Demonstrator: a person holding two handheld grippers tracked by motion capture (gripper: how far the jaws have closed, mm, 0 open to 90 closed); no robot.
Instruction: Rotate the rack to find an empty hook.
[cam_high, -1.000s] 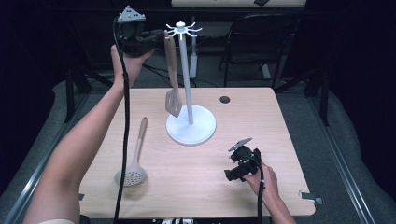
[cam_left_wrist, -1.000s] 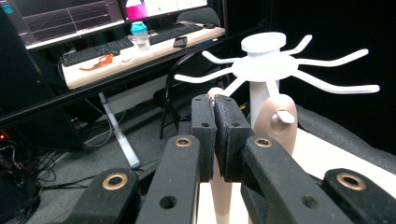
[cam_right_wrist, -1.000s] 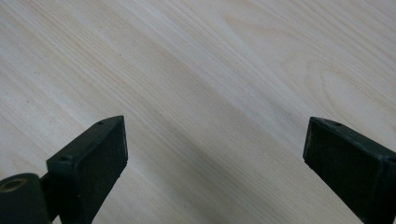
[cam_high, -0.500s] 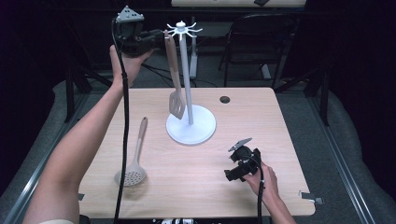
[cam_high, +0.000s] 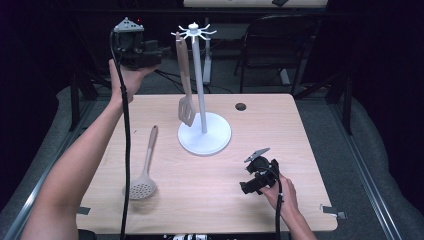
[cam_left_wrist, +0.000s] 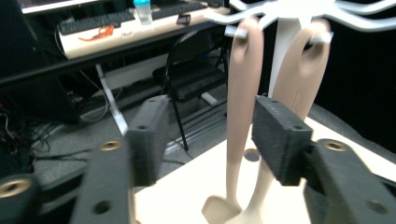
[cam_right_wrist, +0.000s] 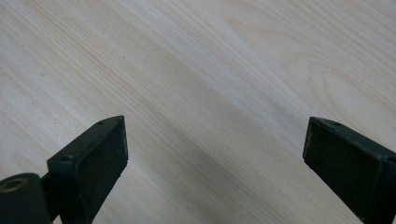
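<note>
A beige slotted spatula hangs from a hook at the top of the white stand. My left gripper is held up just left of its handle. In the left gripper view the left gripper has just been opening; the spatula handle hangs between the parted jaws, nearer the right pad, with no squeeze on it. A second beige handle hangs beside it. A beige skimmer lies on the table's left. My right gripper rests open over bare wood at the front right.
The stand's round white base sits mid-table. A dark cable hole is at the back right of the wooden table. A folding chair and desks stand behind. Cables trail from both grippers.
The left gripper's jaws have parted off the spatula handle, and the hand has drawn slightly left and down from the stand. The spatula stays on its hook. The right hand has not moved.
</note>
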